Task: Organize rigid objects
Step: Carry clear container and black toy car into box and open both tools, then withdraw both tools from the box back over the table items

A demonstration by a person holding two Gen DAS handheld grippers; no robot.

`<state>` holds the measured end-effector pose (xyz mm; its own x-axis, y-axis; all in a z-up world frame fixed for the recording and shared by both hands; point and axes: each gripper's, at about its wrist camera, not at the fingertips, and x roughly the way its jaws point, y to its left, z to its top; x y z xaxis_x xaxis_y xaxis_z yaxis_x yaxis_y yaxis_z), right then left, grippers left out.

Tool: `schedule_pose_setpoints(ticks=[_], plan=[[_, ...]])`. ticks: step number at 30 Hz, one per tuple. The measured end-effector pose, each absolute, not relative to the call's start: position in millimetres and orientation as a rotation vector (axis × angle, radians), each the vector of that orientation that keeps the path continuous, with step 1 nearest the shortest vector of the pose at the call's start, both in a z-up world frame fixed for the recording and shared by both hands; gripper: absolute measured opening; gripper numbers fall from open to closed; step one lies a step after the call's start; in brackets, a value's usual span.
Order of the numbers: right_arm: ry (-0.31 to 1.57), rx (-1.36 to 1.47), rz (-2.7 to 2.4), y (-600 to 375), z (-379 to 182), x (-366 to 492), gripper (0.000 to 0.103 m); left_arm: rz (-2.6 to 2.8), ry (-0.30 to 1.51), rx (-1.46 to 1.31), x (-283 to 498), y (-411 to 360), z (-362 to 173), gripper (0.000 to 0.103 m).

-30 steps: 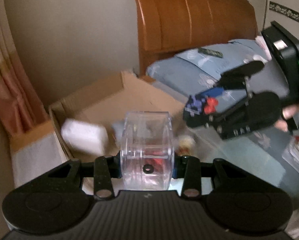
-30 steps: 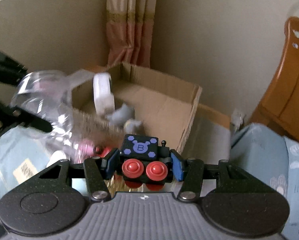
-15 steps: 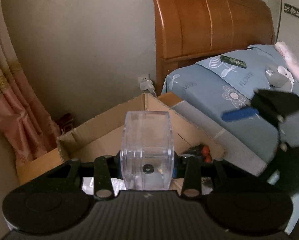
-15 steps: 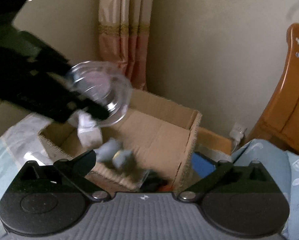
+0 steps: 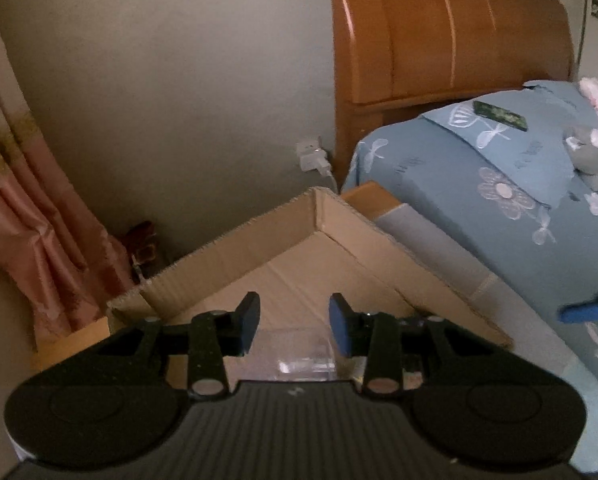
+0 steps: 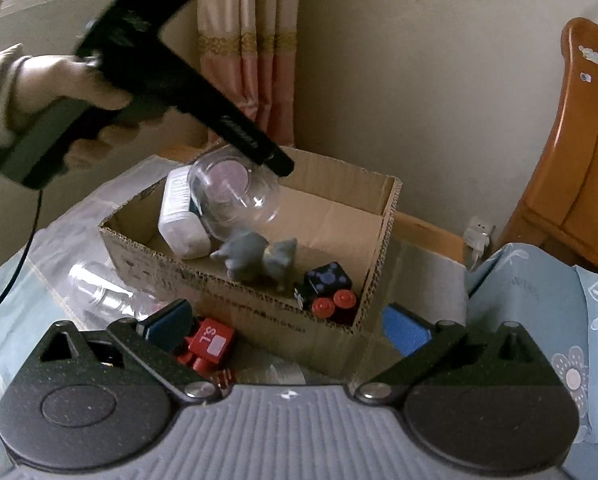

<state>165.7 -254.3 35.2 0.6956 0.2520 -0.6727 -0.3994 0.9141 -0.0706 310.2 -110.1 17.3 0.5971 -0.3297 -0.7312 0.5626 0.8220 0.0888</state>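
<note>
Our left gripper (image 5: 293,322) hangs over the open brown cardboard box (image 6: 383,216), its blue-padded fingers (image 5: 247,322) spread apart with nothing between them. Just below it, the clear round plastic container (image 6: 235,192) is inside the box; we cannot tell whether it is touching the fingers or resting on anything. In the left wrist view only a clear edge of it (image 5: 299,354) shows beneath the fingers.

Our right gripper (image 6: 289,326) sits in front of the box, near its outer wall, fingers (image 6: 405,328) wide apart and holding nothing.

Inside the box we see a white rectangular block (image 6: 179,216) leaning at the left wall, a grey animal figurine (image 6: 255,258) in the middle, and a black toy block with blue hexagons and red round buttons (image 6: 327,290) in the near right corner.

Outside, on the pale blue floral bed sheet (image 6: 539,304), lie a red toy piece with white markings (image 6: 213,342) and a clear plastic bottle (image 6: 99,288), both near the box's front wall.
</note>
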Motion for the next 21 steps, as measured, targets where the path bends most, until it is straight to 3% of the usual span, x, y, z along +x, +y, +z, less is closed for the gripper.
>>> schedule_pose_setpoints(ticks=[3,5,7,21], plan=[[0.718,-0.216,0.364,-258,35,166,0.103,-0.497,0.752,0.310,319,-109,19,0.037],[0.720,-0.211,0.363,-258,36,165,0.103,-0.481,0.731,0.306,320,-106,22,0.047],[0.722,-0.208,0.366,-258,35,164,0.103,-0.479,0.727,0.292,317,-103,24,0.088],[0.748,-0.168,0.388,-253,13,149,0.103,-0.467,0.676,0.324,253,-68,27,0.097]])
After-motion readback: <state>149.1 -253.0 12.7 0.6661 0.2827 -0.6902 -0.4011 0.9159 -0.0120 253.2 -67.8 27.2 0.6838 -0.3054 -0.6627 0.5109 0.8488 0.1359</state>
